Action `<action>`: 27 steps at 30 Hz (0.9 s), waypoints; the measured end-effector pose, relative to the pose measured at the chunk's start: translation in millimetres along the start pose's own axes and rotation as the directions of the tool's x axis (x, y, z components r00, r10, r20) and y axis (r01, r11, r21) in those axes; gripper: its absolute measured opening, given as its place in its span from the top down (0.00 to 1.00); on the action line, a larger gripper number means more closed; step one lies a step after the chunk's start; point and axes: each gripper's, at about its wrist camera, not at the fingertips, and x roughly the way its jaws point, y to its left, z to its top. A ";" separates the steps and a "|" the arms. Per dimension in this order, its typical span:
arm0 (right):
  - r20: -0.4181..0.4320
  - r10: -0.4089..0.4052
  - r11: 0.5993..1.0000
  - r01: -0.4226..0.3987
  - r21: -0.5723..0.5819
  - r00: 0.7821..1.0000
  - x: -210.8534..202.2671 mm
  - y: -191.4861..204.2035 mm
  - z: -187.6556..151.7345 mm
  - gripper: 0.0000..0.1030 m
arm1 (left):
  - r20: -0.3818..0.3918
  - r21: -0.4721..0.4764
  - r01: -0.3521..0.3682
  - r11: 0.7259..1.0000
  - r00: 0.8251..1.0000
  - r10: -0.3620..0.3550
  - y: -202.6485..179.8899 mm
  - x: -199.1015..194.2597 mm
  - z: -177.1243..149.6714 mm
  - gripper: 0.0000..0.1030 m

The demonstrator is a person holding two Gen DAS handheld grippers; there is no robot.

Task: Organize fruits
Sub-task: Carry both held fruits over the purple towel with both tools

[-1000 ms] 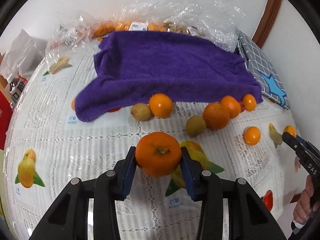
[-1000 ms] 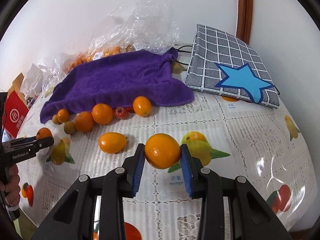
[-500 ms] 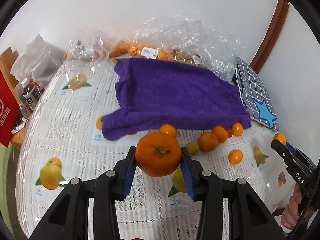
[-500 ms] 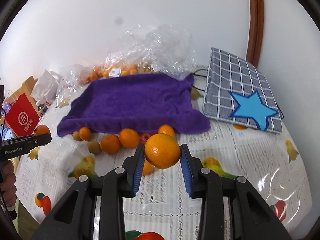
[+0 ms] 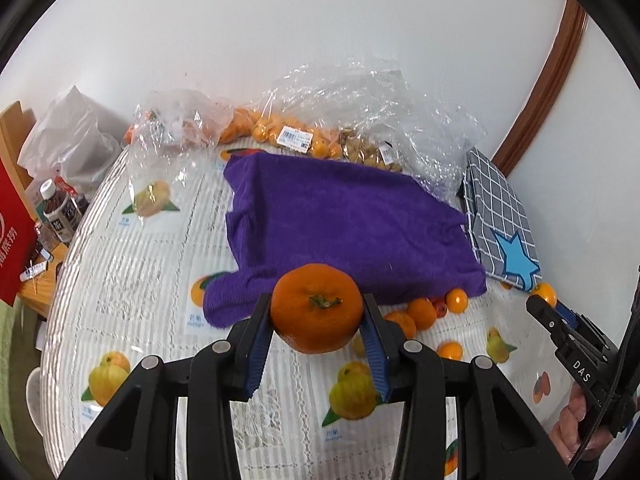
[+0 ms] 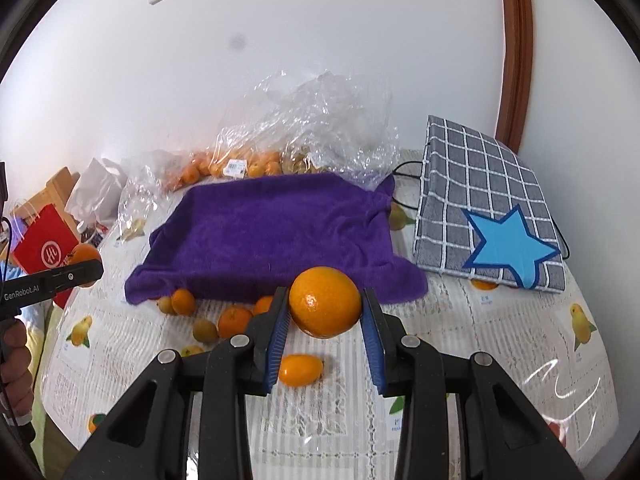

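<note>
My left gripper (image 5: 317,326) is shut on a deep-orange mandarin (image 5: 317,307) with a green stem, held high above the table. My right gripper (image 6: 325,320) is shut on a lighter orange (image 6: 325,302), also raised. A purple towel (image 5: 344,220) lies spread on the table; it also shows in the right wrist view (image 6: 272,232). Several loose oranges (image 5: 422,313) and small brownish fruits (image 6: 205,330) lie along its near edge. A small oval orange fruit (image 6: 300,369) lies below my right gripper. The right gripper also shows at the left wrist view's right edge (image 5: 538,304).
Clear plastic bags of fruit (image 5: 304,140) sit behind the towel by the wall. A grey checked pouch with a blue star (image 6: 488,216) lies to the right. A red bag (image 6: 44,248), bottles (image 5: 60,208) and a white bag (image 5: 64,144) stand off the table's left side.
Both grippers have risen and pulled back from the table with their fruits still held; the towel and loose fruits now look smaller and farther below.
</note>
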 end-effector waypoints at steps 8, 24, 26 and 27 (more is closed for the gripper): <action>0.002 0.000 1.000 0.000 0.001 1.000 19.1 -6.0 26.2 0.66 | 0.015 -0.024 -0.024 0.999 1.000 0.024 11.1 12.0 34.1 0.61; -0.061 -0.001 0.999 -0.001 -0.034 0.998 124.9 -19.2 72.0 0.66 | -0.072 -0.043 -0.050 0.998 0.996 0.046 23.0 123.3 84.5 0.61; -0.076 0.002 0.999 -0.005 -0.036 0.997 140.8 -19.5 74.1 0.66 | -0.098 -0.042 -0.056 0.998 0.994 0.051 24.2 144.3 87.4 0.61; -0.087 0.000 0.999 -0.003 -0.040 0.996 152.7 -18.7 75.3 0.66 | -0.108 -0.040 -0.058 0.998 0.993 0.054 24.3 152.7 88.5 0.61</action>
